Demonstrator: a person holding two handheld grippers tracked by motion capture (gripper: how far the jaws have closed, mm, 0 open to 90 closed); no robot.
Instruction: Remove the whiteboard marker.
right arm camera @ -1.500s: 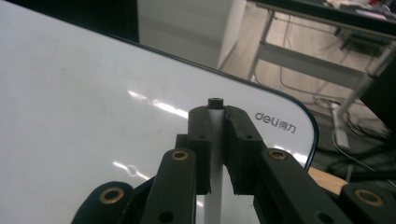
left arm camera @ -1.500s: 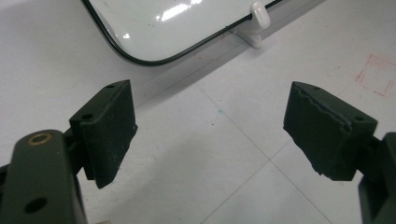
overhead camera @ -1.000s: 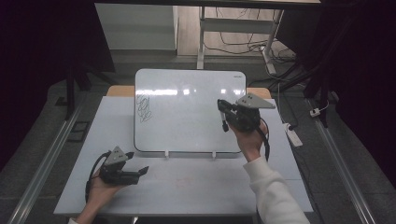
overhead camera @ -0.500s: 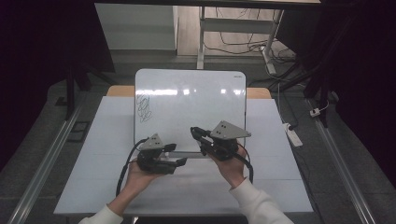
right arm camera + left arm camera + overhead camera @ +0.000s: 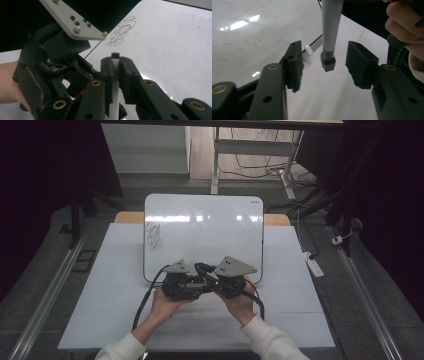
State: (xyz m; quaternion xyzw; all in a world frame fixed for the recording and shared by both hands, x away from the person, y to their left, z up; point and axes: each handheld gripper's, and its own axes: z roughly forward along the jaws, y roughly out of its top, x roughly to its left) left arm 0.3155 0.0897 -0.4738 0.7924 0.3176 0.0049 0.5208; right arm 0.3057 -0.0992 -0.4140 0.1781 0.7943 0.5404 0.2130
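**Two hand-held grippers meet over a marker at the whiteboard's near edge**

The right hand-held gripper [image 5: 113, 72] has its jaws closed on a marker [image 5: 114, 55], whose white barrel runs up between the pads with a dark tip showing just above them. The left hand-held gripper [image 5: 324, 63] has its jaws spread wide, and the marker's [image 5: 330, 30] grey barrel and dark end hang in the gap between them, touching neither pad.

In the high view, the left hand-held gripper [image 5: 195, 281] and the right hand-held gripper [image 5: 206, 270] point at each other, nearly touching, just at the near edge of the whiteboard [image 5: 210, 227]. Each carries a grey three-cornered plate on top, and a black cable trails from each toward the person. The person's left hand [image 5: 167, 301] and right hand [image 5: 240, 301] hold them from below, white sleeves behind.

A black scribble [image 5: 154, 236] sits at the whiteboard's left side, well apart from the grippers; from the right gripper view the scribble [image 5: 122, 31] lies beyond the marker's tip. The whiteboard lies on the white counter [image 5: 300, 305]. A small white clip [image 5: 308, 53] sits at the whiteboard's near edge, beside the left jaw.
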